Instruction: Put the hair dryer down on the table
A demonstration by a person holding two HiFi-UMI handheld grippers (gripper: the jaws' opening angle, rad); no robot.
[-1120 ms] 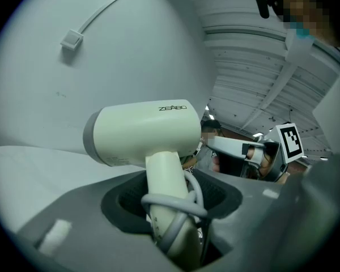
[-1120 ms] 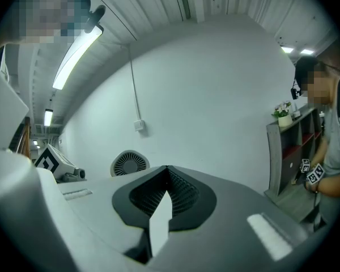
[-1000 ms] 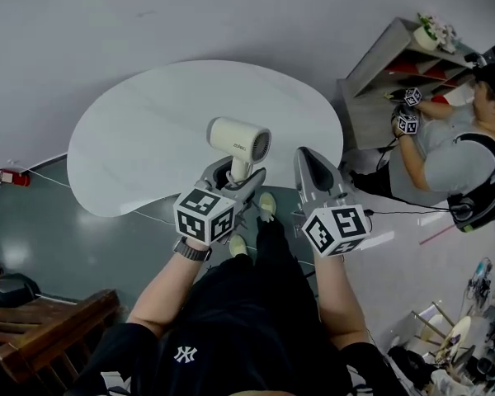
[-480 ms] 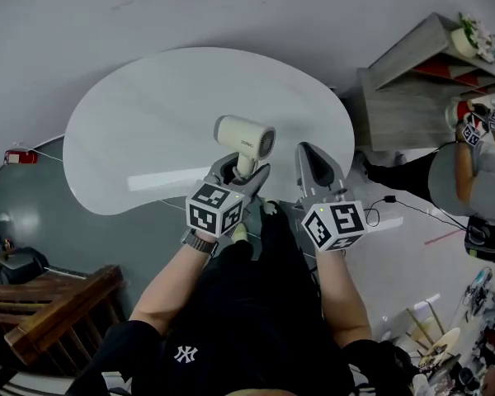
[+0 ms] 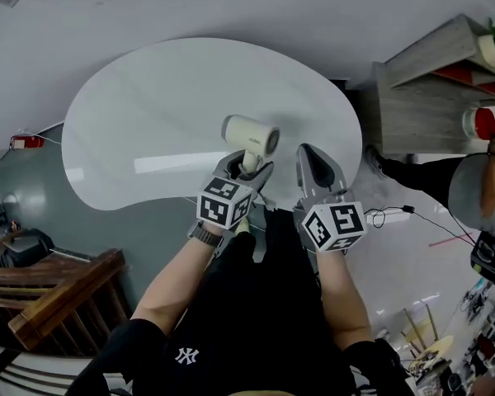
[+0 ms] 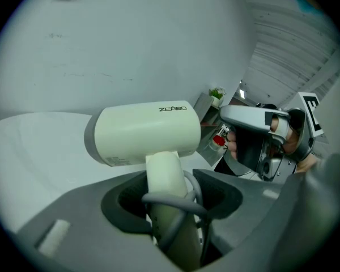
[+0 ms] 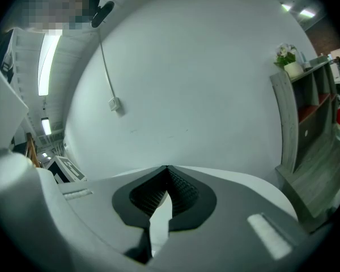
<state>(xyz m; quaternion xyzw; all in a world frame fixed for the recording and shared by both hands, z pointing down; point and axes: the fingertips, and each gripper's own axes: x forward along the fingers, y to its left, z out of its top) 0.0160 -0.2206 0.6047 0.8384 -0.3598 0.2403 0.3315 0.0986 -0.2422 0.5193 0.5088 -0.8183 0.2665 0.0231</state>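
A cream hair dryer (image 5: 250, 134) (image 6: 147, 135) stands upright in the air over the near edge of the white table (image 5: 148, 114), barrel pointing right. My left gripper (image 5: 243, 170) (image 6: 170, 200) is shut on its handle, where a grey cord is looped. To its right my right gripper (image 5: 312, 157) (image 7: 165, 171) hovers over the table's near right edge, jaws closed tip to tip with nothing between them.
A grey shelf unit (image 5: 433, 97) with red items stands right of the table, with another person (image 5: 487, 188) beside it. Wooden furniture (image 5: 58, 304) lies at the lower left. A cable (image 5: 396, 214) runs across the floor on the right.
Both grippers and the hair dryer have shifted slightly forward over the table edge. The head view has swung, so the table looks closer and the other person has slid to the right edge.
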